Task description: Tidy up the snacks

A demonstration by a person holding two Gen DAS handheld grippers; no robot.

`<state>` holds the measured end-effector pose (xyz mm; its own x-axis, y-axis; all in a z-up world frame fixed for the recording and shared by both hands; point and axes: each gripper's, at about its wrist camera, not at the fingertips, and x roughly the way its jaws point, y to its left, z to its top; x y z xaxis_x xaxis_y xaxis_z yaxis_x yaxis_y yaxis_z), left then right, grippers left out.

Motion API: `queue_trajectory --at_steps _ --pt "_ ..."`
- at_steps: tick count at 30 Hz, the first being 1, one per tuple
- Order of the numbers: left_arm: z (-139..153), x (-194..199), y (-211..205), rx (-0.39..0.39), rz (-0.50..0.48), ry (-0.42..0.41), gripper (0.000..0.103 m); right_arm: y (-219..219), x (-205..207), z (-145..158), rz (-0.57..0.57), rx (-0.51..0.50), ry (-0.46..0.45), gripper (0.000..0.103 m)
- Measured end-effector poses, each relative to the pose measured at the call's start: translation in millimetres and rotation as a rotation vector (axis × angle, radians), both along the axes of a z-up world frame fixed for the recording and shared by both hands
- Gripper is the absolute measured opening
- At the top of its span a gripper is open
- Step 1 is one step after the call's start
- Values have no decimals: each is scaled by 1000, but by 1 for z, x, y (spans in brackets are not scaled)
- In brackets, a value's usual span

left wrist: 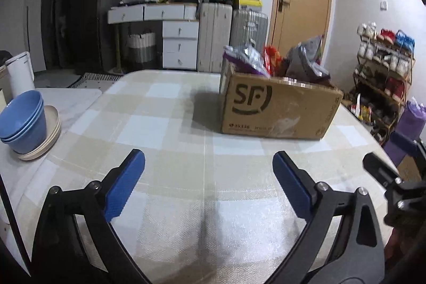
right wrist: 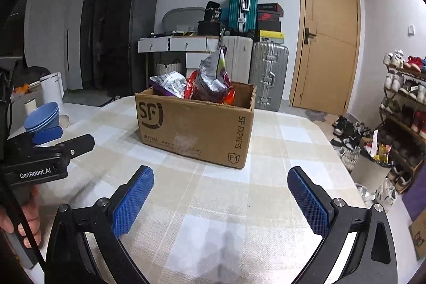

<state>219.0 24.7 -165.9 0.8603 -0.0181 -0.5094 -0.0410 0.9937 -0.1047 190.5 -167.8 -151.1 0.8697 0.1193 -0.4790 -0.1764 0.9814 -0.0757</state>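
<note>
the cardboard box (right wrist: 195,124) sits out on the checked tablecloth (right wrist: 239,204), and everything here reads off it. the snack bags (right wrist: 213,79) stand inside it, crammed upright and poking over the rim – a silver-and-purple one tallest, a red one beside it, another purple one toward the box's left end. no snack lies loose on the cloth that i can see.

both grippers hang on the near side of the box, well short of it, pointed toward it. the left gripper (left wrist: 209,164) has its blue pads spread wide with nothing between them; the right gripper (right wrist: 221,180) is just as wide apart and just as empty. the box lies ahead and to the right of the left one, and more nearly straight ahead of the right one, whose view catches the near right corner – so i'd judge the right the better placed. the box's long side runs across in front of them.

snacks already in the box would suit a tidy-up that is finished, or bags waiting to be sorted out of it – i can't tell which.

there is open cloth between the box and the jaws. left of the box, near the table edge, blue bowls (left wrist: 22,119) are stacked on plates (left wrist: 50,135).
</note>
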Motion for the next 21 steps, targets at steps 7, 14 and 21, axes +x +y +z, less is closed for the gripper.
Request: queue_trajectory --at_steps 7,14,21 --pt "1 0 -6 25 2 -7 102 -21 1 2 -46 101 10 102" --pt "5 -5 -7 27 17 12 102 -21 -1 3 -42 93 12 102" --pt "5 -6 -8 30 22 15 102 -18 -3 4 -38 88 10 102"
